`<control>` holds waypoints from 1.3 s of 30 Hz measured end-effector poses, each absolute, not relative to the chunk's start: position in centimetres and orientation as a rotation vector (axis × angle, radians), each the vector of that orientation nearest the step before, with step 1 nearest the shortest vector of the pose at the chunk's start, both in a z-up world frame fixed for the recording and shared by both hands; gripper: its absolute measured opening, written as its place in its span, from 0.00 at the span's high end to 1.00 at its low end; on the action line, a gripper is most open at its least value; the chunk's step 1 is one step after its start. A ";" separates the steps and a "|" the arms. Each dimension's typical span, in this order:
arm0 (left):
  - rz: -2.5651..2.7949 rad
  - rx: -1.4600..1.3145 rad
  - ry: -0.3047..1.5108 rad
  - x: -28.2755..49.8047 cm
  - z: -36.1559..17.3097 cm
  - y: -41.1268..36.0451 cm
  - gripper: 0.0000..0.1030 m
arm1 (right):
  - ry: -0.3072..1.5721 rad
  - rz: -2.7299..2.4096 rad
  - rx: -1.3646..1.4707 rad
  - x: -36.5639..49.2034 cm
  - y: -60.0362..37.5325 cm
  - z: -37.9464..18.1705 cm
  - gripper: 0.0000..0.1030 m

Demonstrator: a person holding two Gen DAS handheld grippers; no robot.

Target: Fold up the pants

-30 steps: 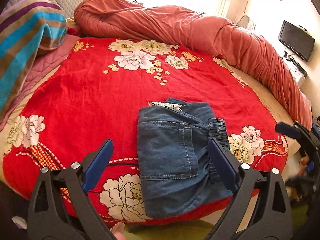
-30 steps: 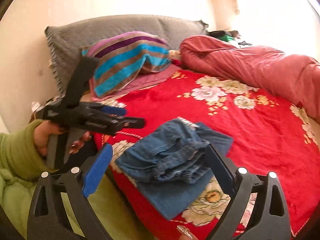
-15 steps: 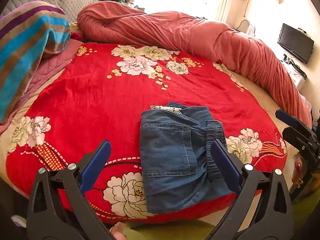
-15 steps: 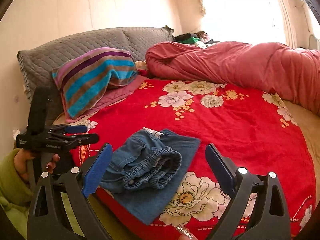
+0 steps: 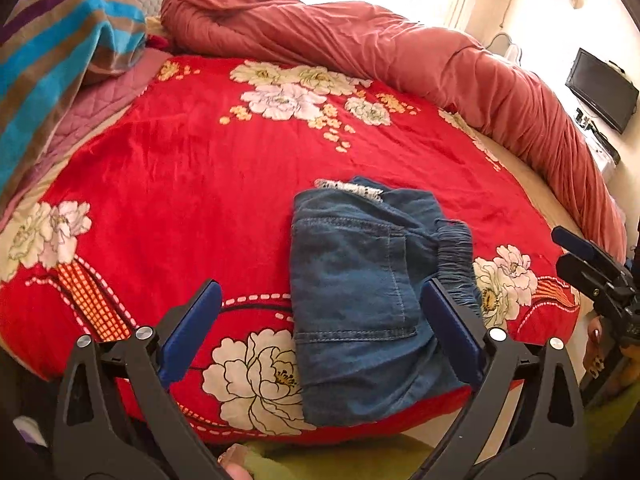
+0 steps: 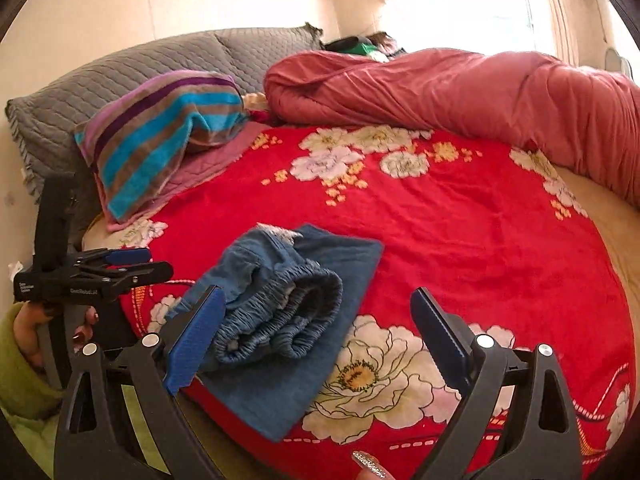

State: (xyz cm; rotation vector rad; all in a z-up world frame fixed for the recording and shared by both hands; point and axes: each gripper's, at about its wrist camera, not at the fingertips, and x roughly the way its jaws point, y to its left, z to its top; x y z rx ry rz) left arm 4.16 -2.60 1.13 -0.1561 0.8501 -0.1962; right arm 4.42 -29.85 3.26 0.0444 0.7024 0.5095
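Folded denim pants (image 5: 360, 300) near the bed's near edge on a red floral bedspread (image 5: 200, 168), left gripper (image 5: 320, 332) and right gripper (image 6: 316, 336) both released, hovering empty, striped blanket (image 6: 160, 136) far left

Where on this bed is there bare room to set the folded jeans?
Free: the red bedspread between the folded jeans and the striped towel, and beyond them toward the rolled duvet. Crowded: the near edge, where the jeans lie.

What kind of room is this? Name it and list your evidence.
Almost certainly a home bedroom: a bed under a red floral bedspread, a gray pillow, a bunched pink duvet, and folded denim pants lying on it.
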 end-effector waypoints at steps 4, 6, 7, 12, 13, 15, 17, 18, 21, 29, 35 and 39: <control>-0.193 -0.162 0.875 4.6 0.1 -2.5 0.10 | 0.769 0.479 0.072 5.6 -29.9 1.7 0.10; -0.196 -0.170 0.892 4.9 -0.6 -2.5 0.10 | 0.813 0.464 0.093 6.3 -30.0 0.7 0.12; -0.196 -0.173 0.898 5.0 -0.8 -2.4 0.10 | 0.834 0.461 0.106 6.6 -30.1 0.3 0.17; -0.194 -0.187 0.934 5.7 -2.3 -2.4 0.10 | 0.900 0.475 0.124 7.6 -29.6 -1.6 0.29; -0.195 -0.191 0.944 5.9 -2.6 -2.4 0.10 | 0.909 0.478 0.126 7.7 -29.5 -1.8 0.32; -0.198 -0.197 0.955 6.2 -3.0 -2.4 0.11 | 0.937 0.486 0.145 8.3 -29.3 -2.5 0.37; -0.206 -0.200 0.965 6.5 -3.4 -2.6 0.14 | 0.961 0.487 0.168 8.9 -29.2 -3.1 0.39; -0.208 -0.197 0.968 6.6 -3.5 -2.7 0.15 | 0.968 0.488 0.178 9.1 -29.2 -3.3 0.41; -0.218 -0.191 0.978 7.1 -3.8 -3.1 0.20 | 0.985 0.501 0.201 9.8 -29.2 -3.8 0.45; -0.260 -0.180 1.002 8.6 -4.6 -4.6 0.35 | 1.046 0.547 0.208 11.3 -28.3 -5.1 0.50; -0.292 -0.167 1.015 9.6 -5.0 -5.4 0.35 | 1.056 0.578 0.190 12.3 -27.5 -5.6 0.48; -0.295 -0.170 1.019 10.2 -5.2 -5.7 0.36 | 1.056 0.589 0.203 12.8 -27.3 -5.9 0.46</control>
